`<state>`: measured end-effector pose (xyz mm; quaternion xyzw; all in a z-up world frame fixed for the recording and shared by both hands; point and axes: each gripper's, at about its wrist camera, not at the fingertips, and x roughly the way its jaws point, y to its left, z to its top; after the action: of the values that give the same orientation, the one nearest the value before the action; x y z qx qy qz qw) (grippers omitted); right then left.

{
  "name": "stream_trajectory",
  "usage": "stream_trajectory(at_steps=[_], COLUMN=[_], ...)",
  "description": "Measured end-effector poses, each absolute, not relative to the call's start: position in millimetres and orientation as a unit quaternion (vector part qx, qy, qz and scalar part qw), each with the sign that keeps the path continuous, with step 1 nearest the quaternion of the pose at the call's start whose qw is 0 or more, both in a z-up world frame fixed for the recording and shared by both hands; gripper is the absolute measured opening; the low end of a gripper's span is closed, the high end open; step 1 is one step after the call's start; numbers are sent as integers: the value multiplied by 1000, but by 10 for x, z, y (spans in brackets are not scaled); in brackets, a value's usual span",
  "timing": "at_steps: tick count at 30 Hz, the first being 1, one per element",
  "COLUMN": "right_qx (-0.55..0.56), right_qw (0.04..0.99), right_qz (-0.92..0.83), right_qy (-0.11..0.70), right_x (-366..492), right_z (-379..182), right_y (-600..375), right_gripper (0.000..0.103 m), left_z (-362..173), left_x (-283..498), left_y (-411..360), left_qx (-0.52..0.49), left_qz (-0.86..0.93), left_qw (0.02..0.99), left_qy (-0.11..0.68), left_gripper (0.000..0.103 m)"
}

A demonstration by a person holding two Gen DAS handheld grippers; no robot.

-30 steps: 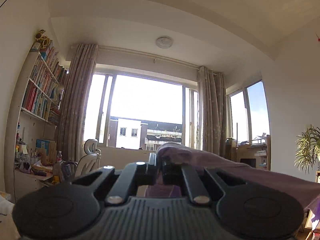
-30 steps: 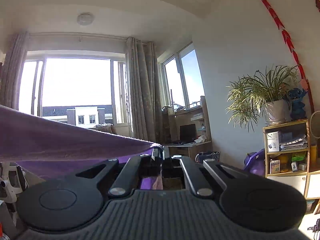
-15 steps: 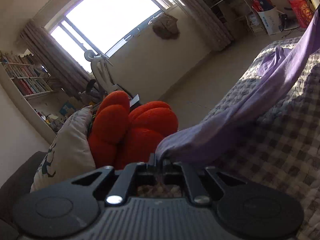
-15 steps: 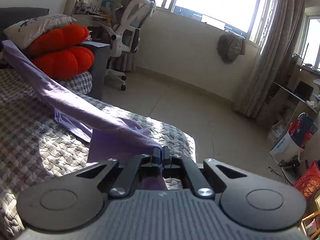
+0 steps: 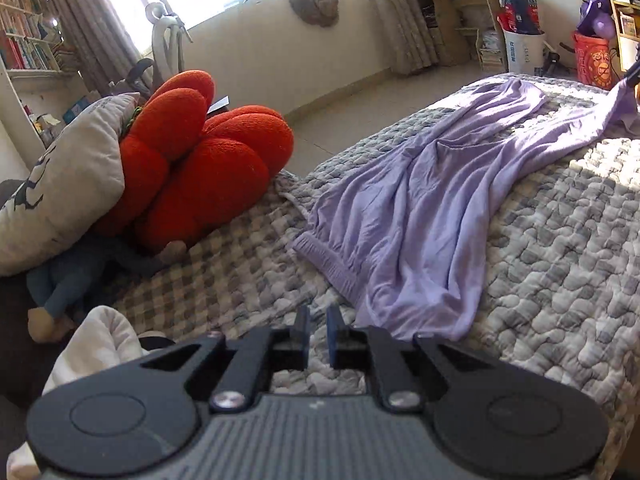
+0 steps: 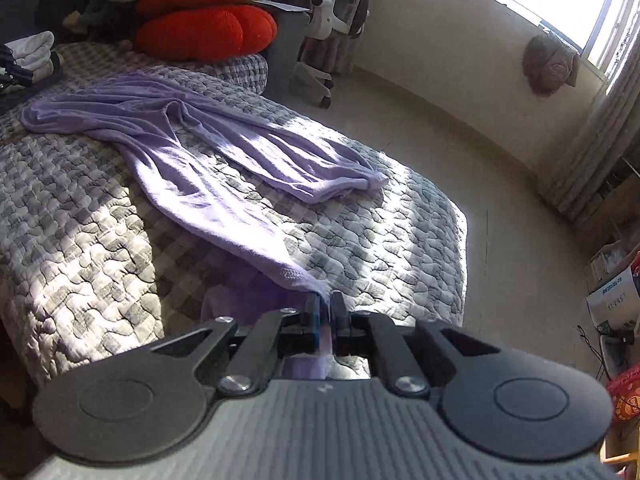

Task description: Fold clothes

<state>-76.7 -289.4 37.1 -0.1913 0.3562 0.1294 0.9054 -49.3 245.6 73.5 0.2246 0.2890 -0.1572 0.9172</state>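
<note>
Purple trousers [image 5: 420,208] lie lengthwise on the quilted bed [image 5: 560,260], waistband at the near end in the left wrist view. My left gripper [image 5: 317,330] hovers just left of the waistband. Its jaws are opening and nothing is between them. In the right wrist view the trousers [image 6: 192,140] spread their two legs towards me. My right gripper [image 6: 325,312] is at the bed's corner, its jaws opening. The hem of the nearer leg still hangs between them, slightly lifted off the quilt [image 6: 60,240].
A red pumpkin cushion [image 5: 200,160], a pale pillow [image 5: 60,188] and a blue doll [image 5: 72,276] crowd the head of the bed. A white garment [image 5: 100,340] lies near my left gripper. Beyond the bed edge are bare floor, an office chair [image 6: 340,0] and boxes [image 6: 612,300].
Both grippers dropped from high up, facing the window, down to the bed. The trousers stretched between them now lie on the quilt. The left gripper released the waistband; the right jaws parted.
</note>
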Motion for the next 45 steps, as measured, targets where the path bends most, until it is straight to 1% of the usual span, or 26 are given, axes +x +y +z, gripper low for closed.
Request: stream_trajectory(at_steps=[1,2,3,4,5,6,9,11,13,14,15,17,18,20,23,25,26,27,29,33,36,38,40,43,44,45], right_qx=[-180,-168,-156,-138,-119,-101,-72,-76,-77,-73,-68,-63,-66,-62,5,-13,-27,-56,-122,-292,-403,-448,-483,-550,-572,-582], right_qw=[908,911,914,917,920,920,913,911,910,909,909,908,910,920,921,919,919,922,928,932,906,884,857,797,773,760], right_qz=[125,119,114,106,98,90,101,116,128,134,141,141,127,75,77,90,95,87,61,-7,-26,-19,1,28,45,57], right_qy=[357,357,357,358,360,367,389,387,386,387,388,389,389,380,382,383,382,372,346,215,129,134,180,249,269,283], right_x=[-796,-825,-854,-891,-930,-945,-1039,-1119,-1145,-1132,-1114,-1055,-1018,-920,-796,-754,-738,-751,-793,-1022,-1266,-1367,-1388,-1396,-1434,-1470], right_z=[341,311,281,253,225,185,59,8,-21,-32,-41,-53,-55,-53,-69,-119,-143,-91,56,578,884,899,639,-45,-297,-439], right_y=[-2931,-2971,-3012,-3071,-3134,-3183,-3229,-3175,-3101,-3074,-3050,-3013,-3017,-3131,-3396,-3319,-3266,-3197,-3050,-2861,-2705,-2630,-2605,-2679,-2728,-2773], right_gripper=[32,53,63,64,64,64,64,64,64,64,63,58,58,58,58,31,19,3,3,3,3,4,4,4,4,1], left_z=[730,709,688,665,634,603,516,444,383,359,336,310,304,304,343,373,393,420,566,962,1170,1142,992,677,624,598], left_x=[-455,-442,-430,-417,-401,-386,-365,-330,-284,-271,-257,-231,-218,-196,-188,-183,-181,-181,-193,-225,-301,-345,-373,-425,-451,-489], left_y=[2494,2488,2479,2452,2421,2390,2334,2298,2244,2222,2200,2172,2165,2176,2244,2291,2318,2341,2420,2619,2691,2689,2658,2670,2687,2706], left_qx=[190,164,139,123,101,80,40,22,19,17,16,13,12,4,-5,-12,-19,-25,-42,-90,-97,-85,-62,-55,-58,-59], left_qz=[-161,-166,-171,-173,-178,-182,-192,-184,-176,-171,-166,-157,-151,-141,-117,-97,-88,-82,-67,-50,-54,-61,-71,-84,-86,-86], left_qw=[920,919,918,916,914,910,897,891,888,888,888,890,890,891,896,901,903,905,913,929,937,934,924,901,898,898], left_qy=[303,317,330,339,352,364,395,415,425,427,428,429,429,431,428,423,420,417,401,354,331,342,371,421,427,428], left_gripper=[11,13,15,25,37,41,43,45,45,43,42,18,17,12,9,8,8,8,7,7,7,7,7,7,7,7])
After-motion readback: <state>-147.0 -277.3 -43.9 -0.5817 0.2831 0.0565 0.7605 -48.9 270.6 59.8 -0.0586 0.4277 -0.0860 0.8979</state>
